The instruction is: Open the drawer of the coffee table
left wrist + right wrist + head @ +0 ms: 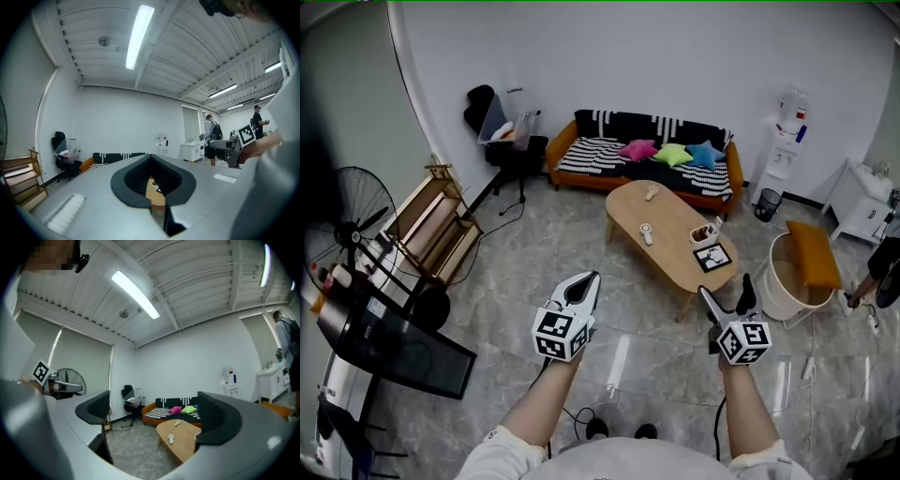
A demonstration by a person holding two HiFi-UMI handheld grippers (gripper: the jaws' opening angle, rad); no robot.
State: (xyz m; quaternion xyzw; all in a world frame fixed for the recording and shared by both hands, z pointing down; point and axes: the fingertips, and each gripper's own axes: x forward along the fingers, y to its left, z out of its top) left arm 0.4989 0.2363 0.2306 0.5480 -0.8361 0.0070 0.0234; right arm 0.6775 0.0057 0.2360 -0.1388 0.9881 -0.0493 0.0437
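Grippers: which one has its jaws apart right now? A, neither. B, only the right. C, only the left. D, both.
B: the right gripper has its jaws wide apart with nothing between them, while the left gripper has its jaws together.

Both grippers hover over the grey floor (525, 262), short of the oval wooden coffee table (670, 225), and neither touches it. The left gripper (586, 280) has its jaws together in a point, while the right gripper (727, 290) has its jaws apart. Beyond the table, a striped sofa (591, 155) with coloured cushions (672, 154) stands against the white wall.
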